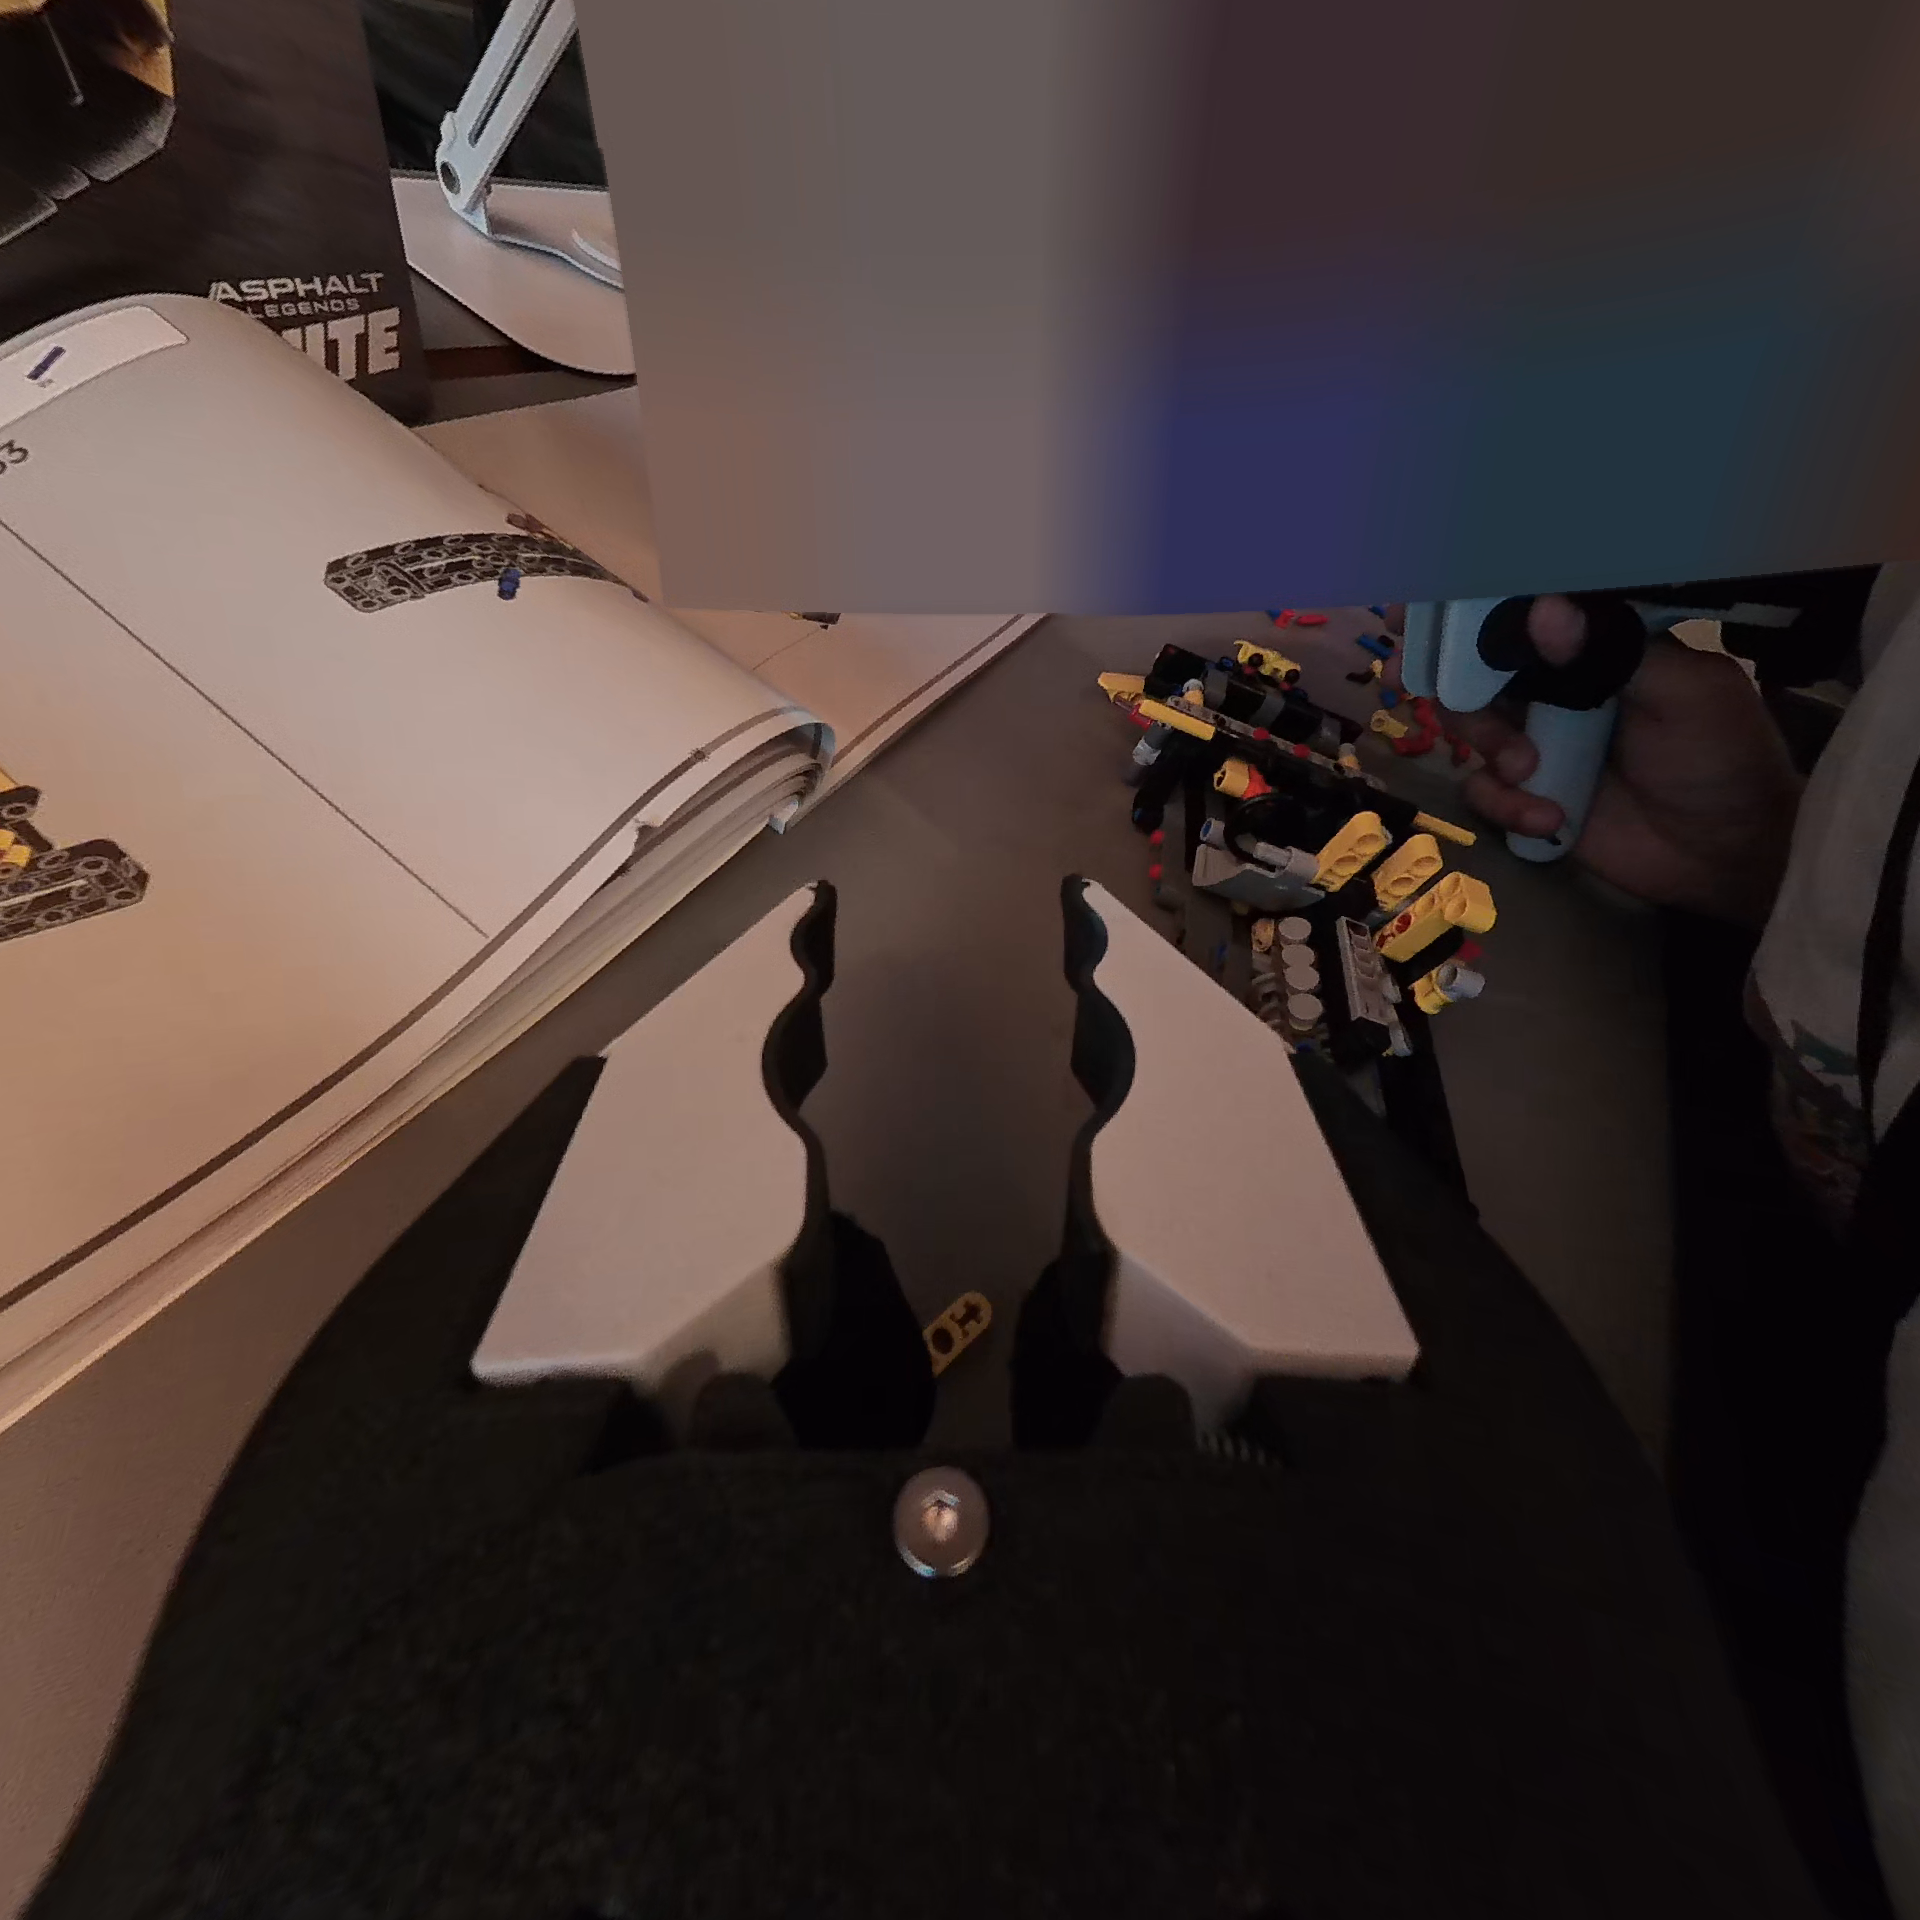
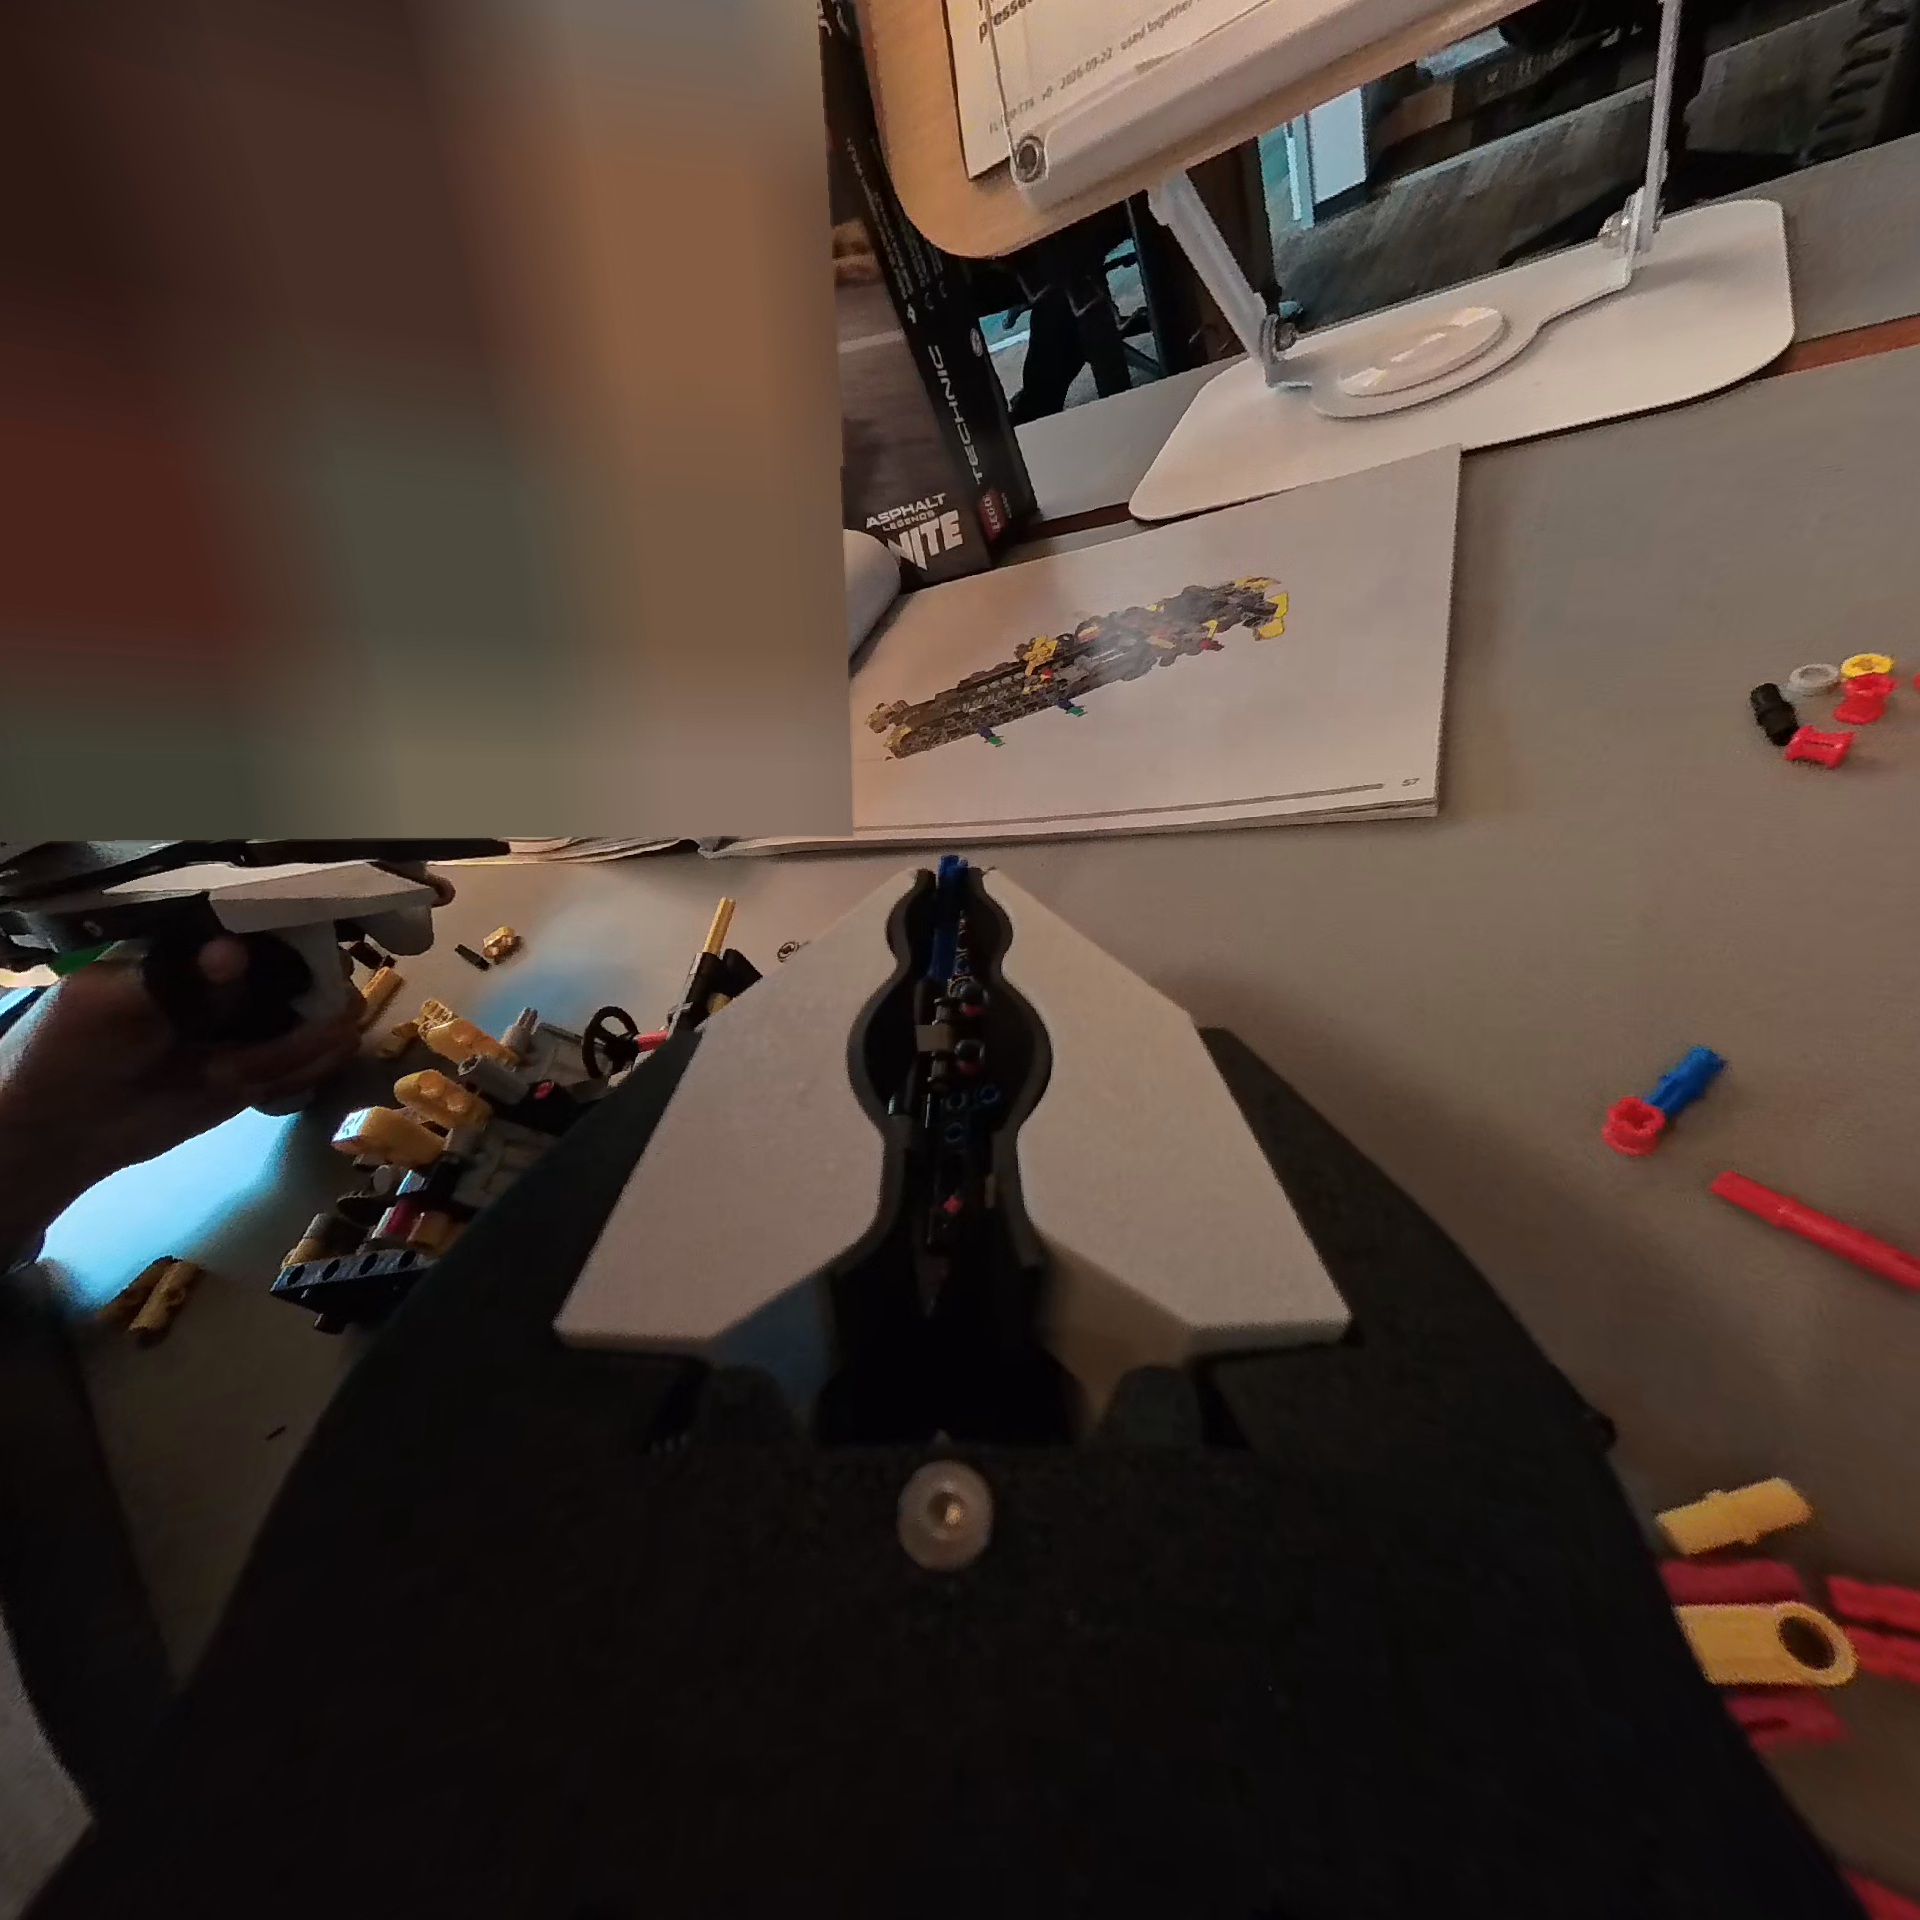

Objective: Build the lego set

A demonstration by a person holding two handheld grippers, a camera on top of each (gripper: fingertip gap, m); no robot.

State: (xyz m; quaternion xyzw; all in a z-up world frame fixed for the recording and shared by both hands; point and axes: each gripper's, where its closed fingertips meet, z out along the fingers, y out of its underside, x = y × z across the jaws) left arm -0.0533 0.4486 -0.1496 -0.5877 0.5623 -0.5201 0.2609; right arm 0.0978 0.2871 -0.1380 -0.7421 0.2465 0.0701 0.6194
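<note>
My left gripper (image 1: pixel 951 894) is open and empty, held low over the grey table (image 1: pixel 935 790), just right of the open instruction booklet (image 1: pixel 364 779). A small yellow lego piece (image 1: pixel 958 1330) lies on the table under its fingers. The partly built black and yellow lego model (image 1: pixel 1299 831) lies to its right. My right gripper (image 2: pixel 951 878) is shut on a narrow black lego assembly (image 2: pixel 951 1070) with a blue pin (image 2: pixel 948 883) at its tip. The model (image 2: pixel 468 1122) lies to the right gripper's left.
The booklet (image 2: pixel 1195 675) lies ahead of the right gripper, with the dark set box (image 2: pixel 935 416) and a white stand base (image 2: pixel 1507 343) behind it. Loose red, blue and yellow pieces (image 2: pixel 1662 1101) lie to the right, with more at the lower right (image 2: pixel 1756 1642).
</note>
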